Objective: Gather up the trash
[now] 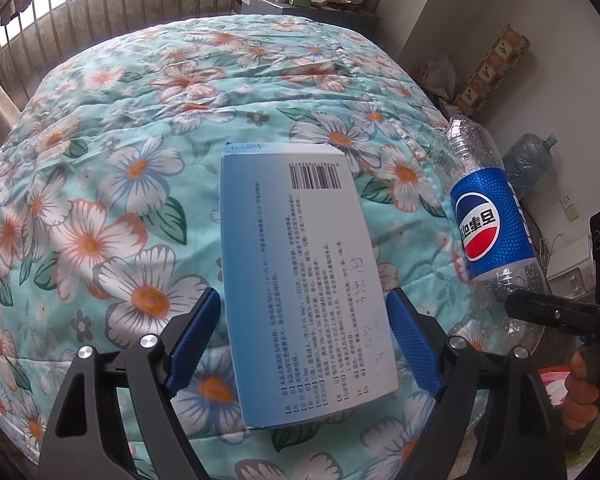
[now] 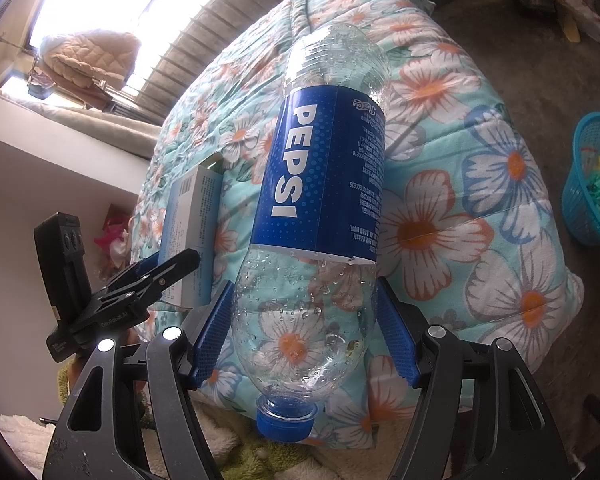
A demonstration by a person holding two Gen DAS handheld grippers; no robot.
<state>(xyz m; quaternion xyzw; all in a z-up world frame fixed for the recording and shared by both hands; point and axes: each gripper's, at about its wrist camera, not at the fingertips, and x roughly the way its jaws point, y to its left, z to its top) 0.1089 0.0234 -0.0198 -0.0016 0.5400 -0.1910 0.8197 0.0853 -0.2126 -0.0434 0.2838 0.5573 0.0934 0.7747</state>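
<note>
Your left gripper [image 1: 304,340] stands spread around the near end of the box [image 1: 300,280], one pad on each long side with a sliver of quilt [image 1: 100,200] showing between pad and cardboard, so nothing is clamped there. The box lies flat, printed face up, running straight ahead between the fingers, which puts them square to its narrow width.

Your right gripper [image 2: 304,332] straddles the clear lower body of the bottle [image 2: 320,184], which lies on its side with the blue cap [image 2: 286,420] pointing back at you. The pads sit right at its sides; whether they press on the plastic I cannot tell.

Both tools tilt steeply down toward the bed, side by side, the left one's finger visible just left of the bottle. The teal basket [image 2: 580,200] waits off to the right, on the floor, probably the trash's destination.
</note>
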